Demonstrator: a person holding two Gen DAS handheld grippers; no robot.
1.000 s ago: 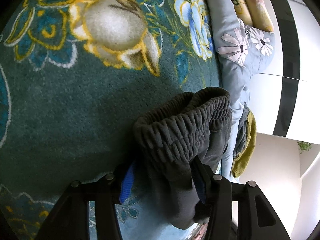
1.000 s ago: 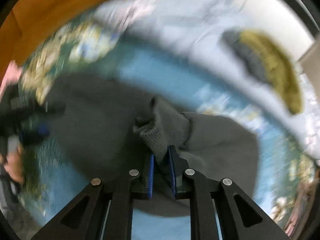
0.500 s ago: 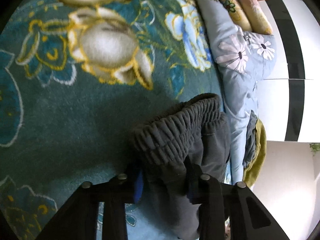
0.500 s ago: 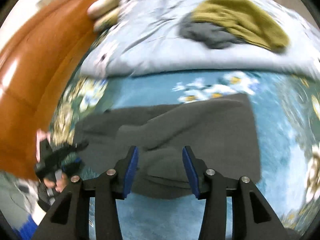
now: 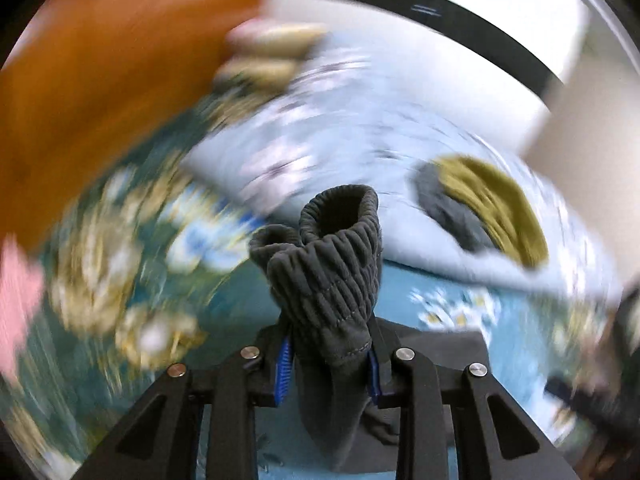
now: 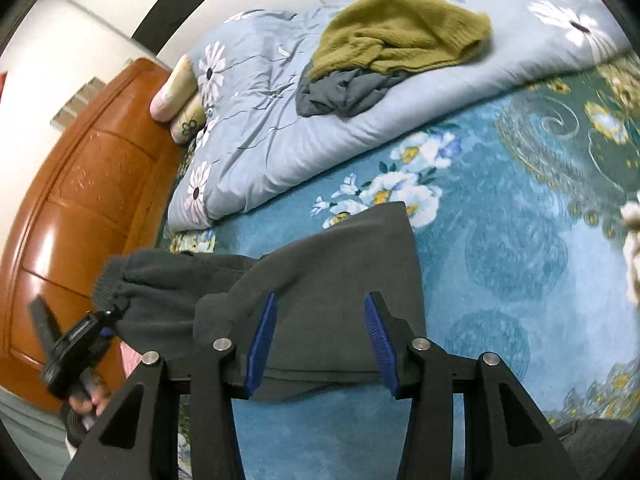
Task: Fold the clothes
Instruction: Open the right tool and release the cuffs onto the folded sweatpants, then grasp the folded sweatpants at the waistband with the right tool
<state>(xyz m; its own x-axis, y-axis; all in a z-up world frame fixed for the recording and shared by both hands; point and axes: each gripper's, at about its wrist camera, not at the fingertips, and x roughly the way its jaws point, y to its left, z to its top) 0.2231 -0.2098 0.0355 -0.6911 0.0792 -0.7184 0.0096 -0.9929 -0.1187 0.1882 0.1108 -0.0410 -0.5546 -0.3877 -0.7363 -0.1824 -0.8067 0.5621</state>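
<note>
bed (image 6: 520,264): teal floral cover | on it: grey trousers (image 6: 344,264); pale-blue quilt (image 6: 272,136)

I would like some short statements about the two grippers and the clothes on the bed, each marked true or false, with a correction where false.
1. The left gripper is shut on the ribbed waistband of the dark grey trousers. True.
2. The right gripper grips the trousers too. False: its jaws stand open above the cloth, which lies flat on the blanket.
3. An olive sweater lies on the light blue quilt. True.
4. The olive sweater lies under a grey garment. False: the sweater lies on top of it.
5. The blanket under the trousers is plain red. False: it is teal with flowers.
</note>
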